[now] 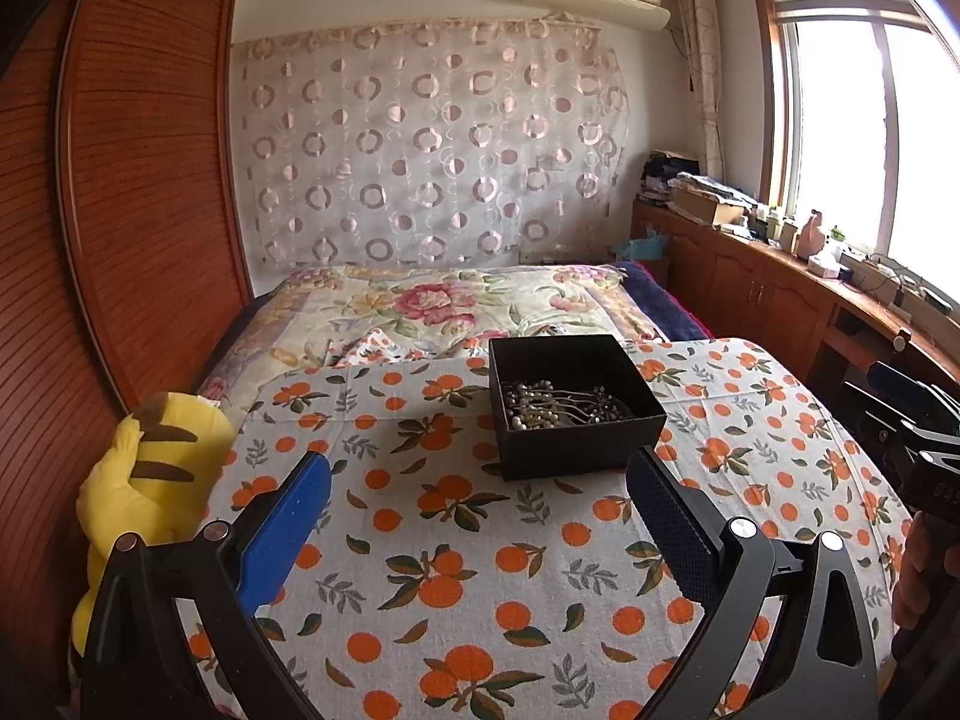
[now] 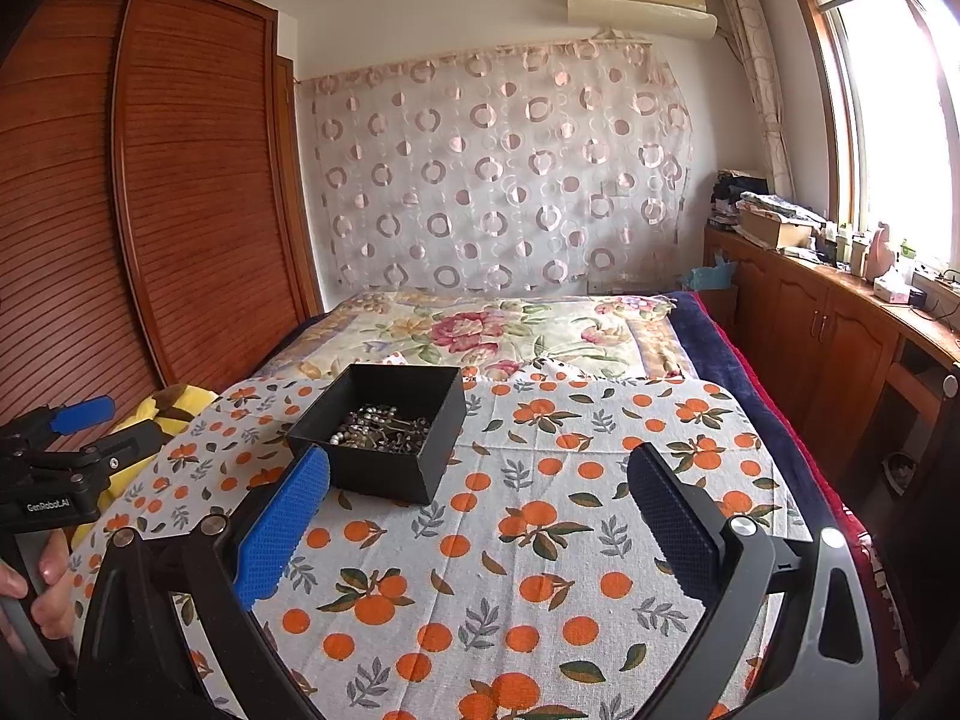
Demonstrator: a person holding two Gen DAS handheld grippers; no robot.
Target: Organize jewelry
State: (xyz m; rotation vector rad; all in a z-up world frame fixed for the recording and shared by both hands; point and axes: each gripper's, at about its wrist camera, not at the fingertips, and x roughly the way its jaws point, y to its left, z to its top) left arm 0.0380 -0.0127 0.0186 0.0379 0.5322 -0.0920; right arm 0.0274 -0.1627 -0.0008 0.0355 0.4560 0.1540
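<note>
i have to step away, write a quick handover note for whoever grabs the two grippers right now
Left gripper: open, empty, hovering over the orange-print tablecloth, just short of the box.
Right gripper: open, empty, also above the cloth, with the box ahead to its left.
Square black cardboard box: sits lidless on the cloth at the table's far side, beside the bed. The tangle of pearl and dark bead jewelry is all inside it.
Done: no jewelry lies on the cloth; whether anything inside has been sorted cannot be told.
Left: if it needs sorting, probably reach in and separate the pieces. A yellow striped plush toy sits at the table's left edge.
</note>
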